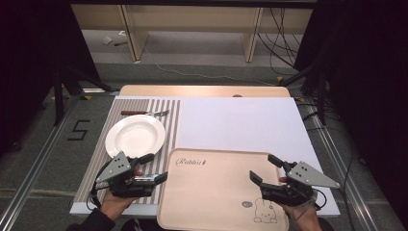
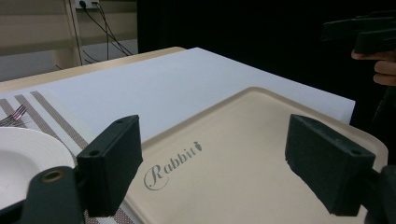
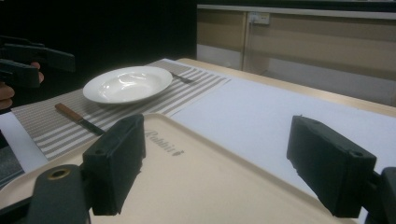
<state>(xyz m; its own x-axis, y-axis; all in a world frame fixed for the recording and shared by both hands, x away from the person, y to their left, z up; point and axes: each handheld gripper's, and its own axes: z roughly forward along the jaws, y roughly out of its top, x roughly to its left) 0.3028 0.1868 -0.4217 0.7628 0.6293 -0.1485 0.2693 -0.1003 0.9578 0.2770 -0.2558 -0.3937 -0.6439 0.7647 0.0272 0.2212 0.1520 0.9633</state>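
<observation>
Two black hand-held grippers, bare hands on both

The left gripper (image 1: 155, 168) and right gripper (image 1: 265, 169) each carry blocky black jaws with small screw holes, a brass-coloured eyelet behind the fingers, a grey three-cornered plate on top, and a thin cable; a dark sleeve (image 1: 91, 222) trails the left hand (image 1: 114, 202).

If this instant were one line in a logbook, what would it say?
left gripper: open, by tray's left edge | right gripper: open, over tray | plate: on striped mat | holding: nothing
</observation>
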